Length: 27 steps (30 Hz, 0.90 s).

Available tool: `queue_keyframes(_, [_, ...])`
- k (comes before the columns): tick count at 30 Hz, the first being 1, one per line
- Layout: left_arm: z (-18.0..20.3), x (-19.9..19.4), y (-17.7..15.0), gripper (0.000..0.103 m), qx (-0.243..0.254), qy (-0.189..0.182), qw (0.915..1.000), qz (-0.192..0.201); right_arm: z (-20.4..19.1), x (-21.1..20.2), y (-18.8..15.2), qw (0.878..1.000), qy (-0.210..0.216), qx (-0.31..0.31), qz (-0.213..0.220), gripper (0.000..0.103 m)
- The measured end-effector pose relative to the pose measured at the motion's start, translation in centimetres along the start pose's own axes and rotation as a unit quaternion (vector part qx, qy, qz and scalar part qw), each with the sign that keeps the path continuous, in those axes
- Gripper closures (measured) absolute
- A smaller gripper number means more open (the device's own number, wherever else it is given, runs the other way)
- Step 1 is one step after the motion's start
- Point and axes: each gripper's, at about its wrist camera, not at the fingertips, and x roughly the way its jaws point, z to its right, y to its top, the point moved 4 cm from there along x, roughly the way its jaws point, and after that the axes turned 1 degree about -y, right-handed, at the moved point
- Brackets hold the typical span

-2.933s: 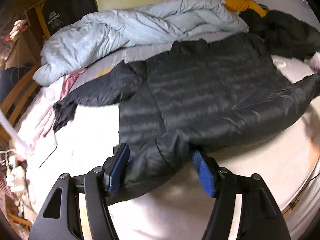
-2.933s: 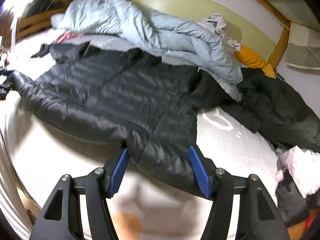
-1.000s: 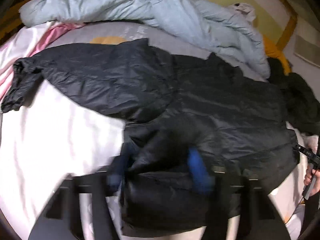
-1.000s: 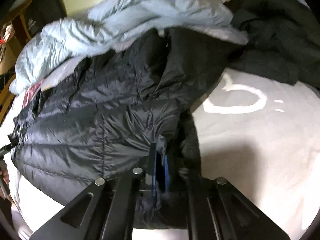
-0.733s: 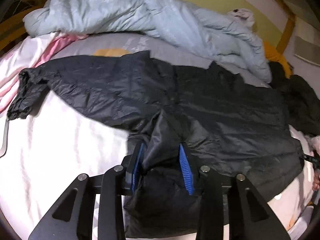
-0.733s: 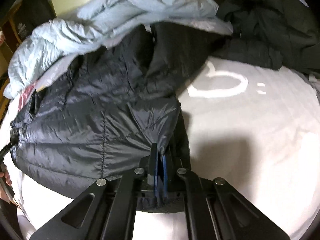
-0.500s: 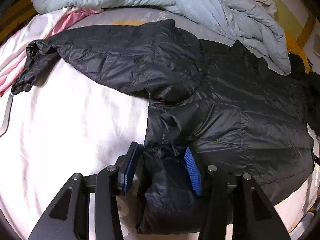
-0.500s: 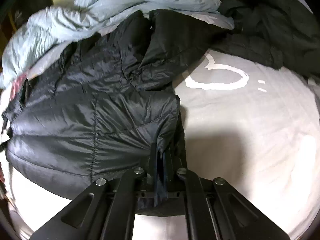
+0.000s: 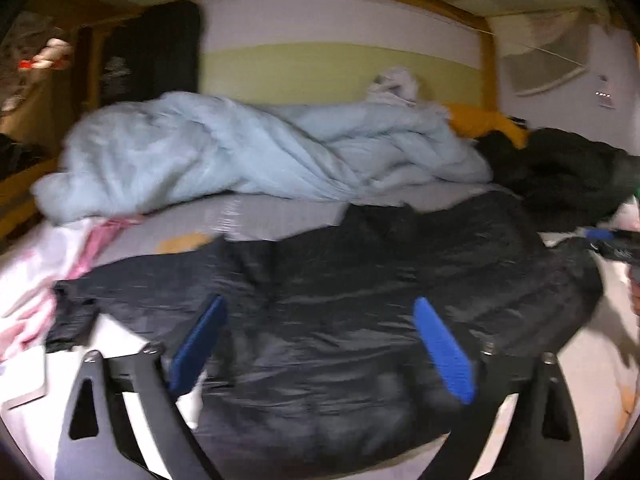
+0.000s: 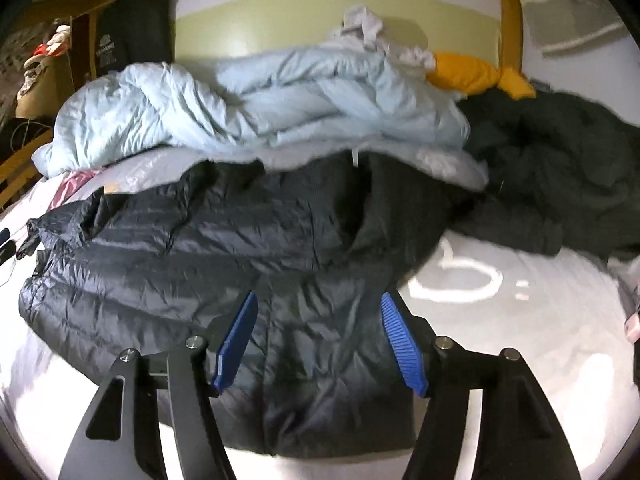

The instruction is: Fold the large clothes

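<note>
A black quilted puffer jacket point(image 9: 360, 320) lies across the white bed sheet point(image 9: 120, 412), its lower part doubled over the body and one sleeve point(image 9: 132, 296) stretched out to the left. My left gripper point(image 9: 320, 308) hovers above the jacket's near edge. Its jaws are opening wide and its blue pads point(image 9: 440, 344) touch no cloth. The right wrist view shows the same jacket point(image 10: 200, 248) under my right gripper point(image 10: 319, 298). Those jaws are opening too, and the fabric lies below them, not pinched. The right gripper's blue tip point(image 9: 600, 236) shows at the left view's right edge.
A crumpled light-blue duvet point(image 10: 260, 96) is piled behind the jacket against the headboard point(image 10: 280, 20). A dark coat point(image 10: 560, 160) and a yellow garment point(image 10: 476, 72) lie at the back right. Pink cloth point(image 9: 96, 240) sits at the left. A wooden bed frame point(image 10: 510, 20) borders the bed.
Both grippers were shut on the jacket's folded edge. Both have let go, opened, and pulled up and back. The jacket stays lying doubled over on the bed.
</note>
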Motion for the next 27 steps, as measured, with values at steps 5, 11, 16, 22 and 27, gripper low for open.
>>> queue_keyframes(5, [0.8,4.7,-1.3,0.007,0.003,-0.007,0.9983,-0.058,0.1,-1.8,1.4,0.996,-0.007,0.023,0.084,0.025])
queue_keyframes(11, [3.0,6.8,-4.5,0.007,0.043,-0.008,0.9930,-0.110,-3.3,2.9,-0.5,0.993,0.114,0.004,-0.042,0.017])
queue_keyframes(16, [3.1,7.6,-6.0,0.002,0.050,0.029,0.9904,-0.125,-3.3,7.7,-3.0,0.993,0.047,-0.012,-0.104,0.017])
queue_keyframes(22, [1.4,8.4,-6.4,0.000,0.014,0.034,0.9879,-0.150,-1.6,9.2,-4.0,0.990,-0.001,-0.014,-0.139,0.006])
queue_keyframes(27, [-1.8,8.0,-5.8,0.000,0.011,0.099,0.9822,-0.159,-0.1,9.5,-4.2,0.987,-0.026,-0.008,-0.158,0.002])
